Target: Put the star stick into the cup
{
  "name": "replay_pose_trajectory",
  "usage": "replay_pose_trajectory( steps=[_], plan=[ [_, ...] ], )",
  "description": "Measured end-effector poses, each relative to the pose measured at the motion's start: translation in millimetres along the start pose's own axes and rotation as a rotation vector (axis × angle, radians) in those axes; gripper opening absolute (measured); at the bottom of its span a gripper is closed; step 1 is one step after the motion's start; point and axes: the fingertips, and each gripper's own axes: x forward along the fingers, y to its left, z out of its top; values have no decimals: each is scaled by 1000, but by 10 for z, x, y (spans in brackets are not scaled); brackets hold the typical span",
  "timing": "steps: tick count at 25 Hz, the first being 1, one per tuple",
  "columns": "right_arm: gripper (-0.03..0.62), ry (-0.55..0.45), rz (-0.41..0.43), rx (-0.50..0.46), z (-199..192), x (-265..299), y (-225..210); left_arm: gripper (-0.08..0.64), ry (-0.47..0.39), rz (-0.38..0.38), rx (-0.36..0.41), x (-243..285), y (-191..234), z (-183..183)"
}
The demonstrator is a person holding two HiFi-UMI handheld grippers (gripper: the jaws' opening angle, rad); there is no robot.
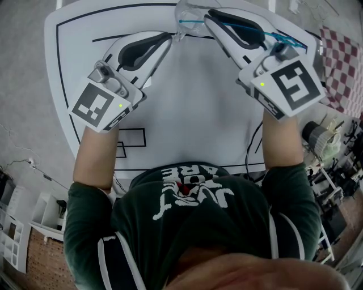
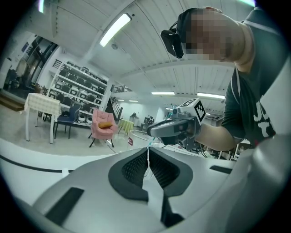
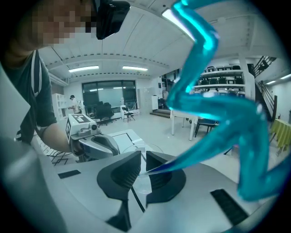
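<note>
- the left gripper (image 2: 148,154) is clamped on the thin clear wall of the cup (image 1: 188,13), holding it by the rim at the far edge of the table (image 1: 187,113).
- the right gripper (image 3: 140,158) is clenched on the thin shaft of the star stick (image 3: 213,113). a short length of shaft pokes past its jaws toward the cup, and the blue star sits back over the gripper body, well away from the cup.
- in the head view the free tip of the shaft lies across the cup's mouth. i cannot tell whether it is already below the rim or just above it.
- risk: most of the stick's weight looks to be at the star end, far behind the grip, so the shaft could swivel in the jaws and the tip swing off the cup's mouth.
- risk: the cup looks light and flimsy, so a hard pinch may buckle its wall or narrow the opening.
- risk: if the tip catches the cup's rim, the push could tilt the cup or pull it out of the left jaws.
- risk: once let go, the star may overhang the cup's rim and tip the cup over if the left gripper has stopped steadying it.
</note>
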Motion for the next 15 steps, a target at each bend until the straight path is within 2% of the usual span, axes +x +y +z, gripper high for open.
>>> replay_pose_trajectory(
  steps=[9, 15],
  plan=[
    [47, 5, -9, -12, -16, -9, 18, 18, -2, 0, -7, -9, -17, -16],
    [128, 8, -9, -19, 1, -4, 40, 18, -6, -2, -2, -23, -42, 13]
  ],
)
